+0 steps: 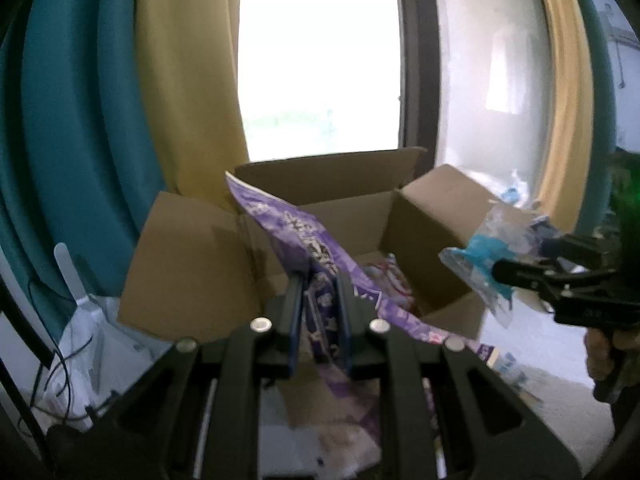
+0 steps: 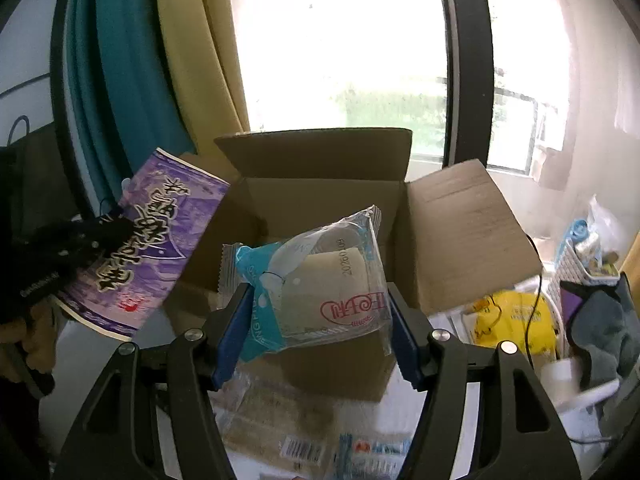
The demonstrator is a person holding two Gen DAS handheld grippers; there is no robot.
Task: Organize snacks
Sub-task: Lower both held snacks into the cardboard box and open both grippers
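At the far left, blue and yellow curtains (image 1: 120,100) are seen beside a bright, washed-out window (image 1: 320,60); nothing beyond the glass can be made out in the left wrist view. Below the curtains, a white bag (image 1: 92,344) with dark cables is partly cut off by the frame edge. A purple snack bag (image 1: 304,240) is pinched between the blue pads of the left gripper (image 1: 320,320) and is held tilted over the near left edge of an open cardboard box (image 1: 320,184). Its lower end is hidden behind the gripper body. Inside the box, a red and white wrapper (image 1: 390,280) is partly seen, blurred. Further right, a clear and blue pastry packet (image 2: 316,280) is clamped at its sides by the right gripper (image 2: 320,332), in front of the box opening and above its near edge. On the surface beneath, flat packets (image 2: 280,420) are blurred and largely covered by the gripper. At the far right, a yellow bag (image 2: 516,316) and a white basket (image 2: 576,260) are seen, their contents hard to tell.
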